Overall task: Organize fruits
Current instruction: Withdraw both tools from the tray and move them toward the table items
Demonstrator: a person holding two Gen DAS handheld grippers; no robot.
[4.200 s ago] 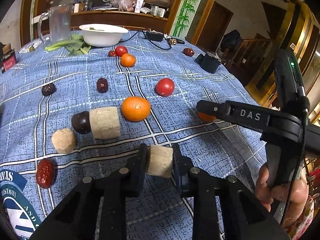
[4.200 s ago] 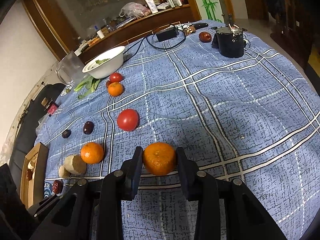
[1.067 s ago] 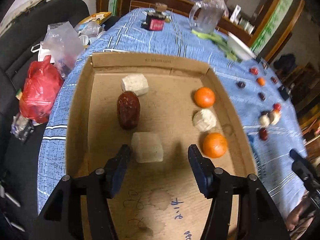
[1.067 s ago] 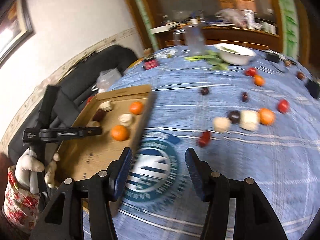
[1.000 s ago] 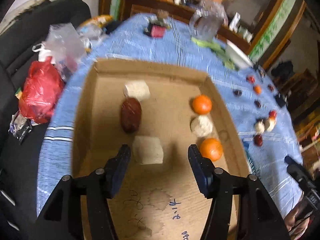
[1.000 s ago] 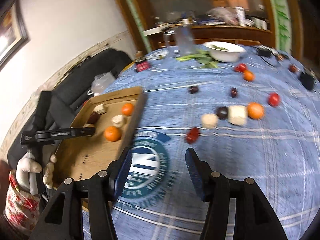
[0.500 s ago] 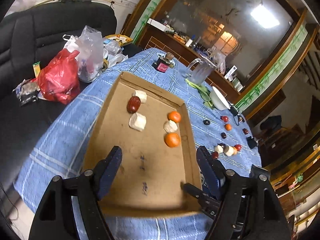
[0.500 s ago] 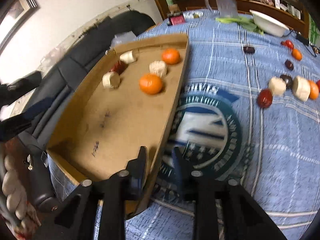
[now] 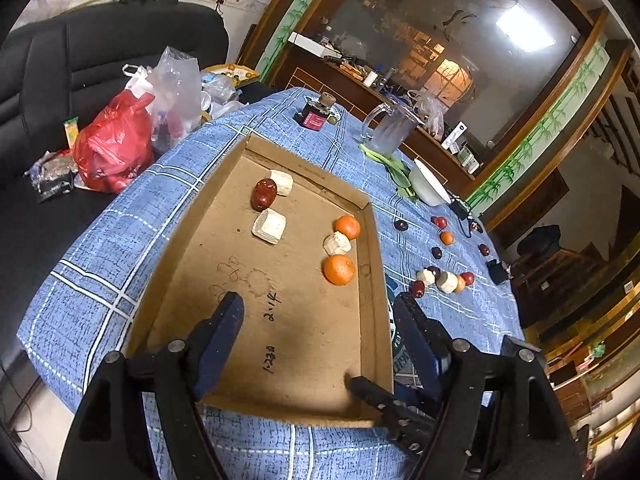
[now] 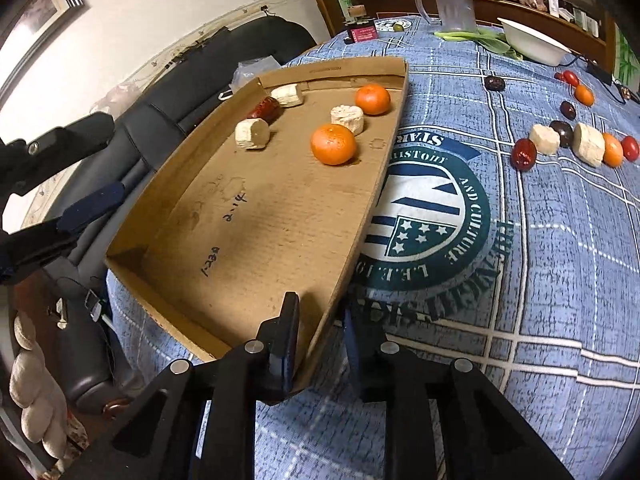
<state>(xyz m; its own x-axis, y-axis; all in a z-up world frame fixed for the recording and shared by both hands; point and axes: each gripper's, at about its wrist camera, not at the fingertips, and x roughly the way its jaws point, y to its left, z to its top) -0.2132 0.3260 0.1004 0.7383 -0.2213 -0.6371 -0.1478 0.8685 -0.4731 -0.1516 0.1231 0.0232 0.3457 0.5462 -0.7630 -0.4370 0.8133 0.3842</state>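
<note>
A cardboard tray (image 9: pixel 200 256) (image 10: pixel 260 248) lies on the blue tablecloth. It holds two oranges (image 10: pixel 333 144), a red date (image 10: pixel 264 109) and three pale chunks (image 10: pixel 252 133). My right gripper (image 10: pixel 320 334) is shut on the tray's right wall near its front corner, one finger inside and one outside; the left wrist view shows the right gripper (image 9: pixel 384 400) at that corner. My left gripper (image 9: pixel 320 336) hangs open over the tray's near end with nothing between its fingers. On the cloth to the right sits a row of loose fruit (image 10: pixel 524 154).
A white bowl (image 10: pixel 532 46), greens and a clear pitcher (image 10: pixel 454 0) stand at the table's far side. A black sofa with a red bag (image 9: pixel 112 148) lies left of the table. A gloved hand (image 10: pixel 32 380) is at the lower left. The table edge runs just below the tray.
My left gripper drew back and up from the tray, leaving the pale chunk there, and opened wider. My right gripper came down to the tray's front corner and shut on its wall.
</note>
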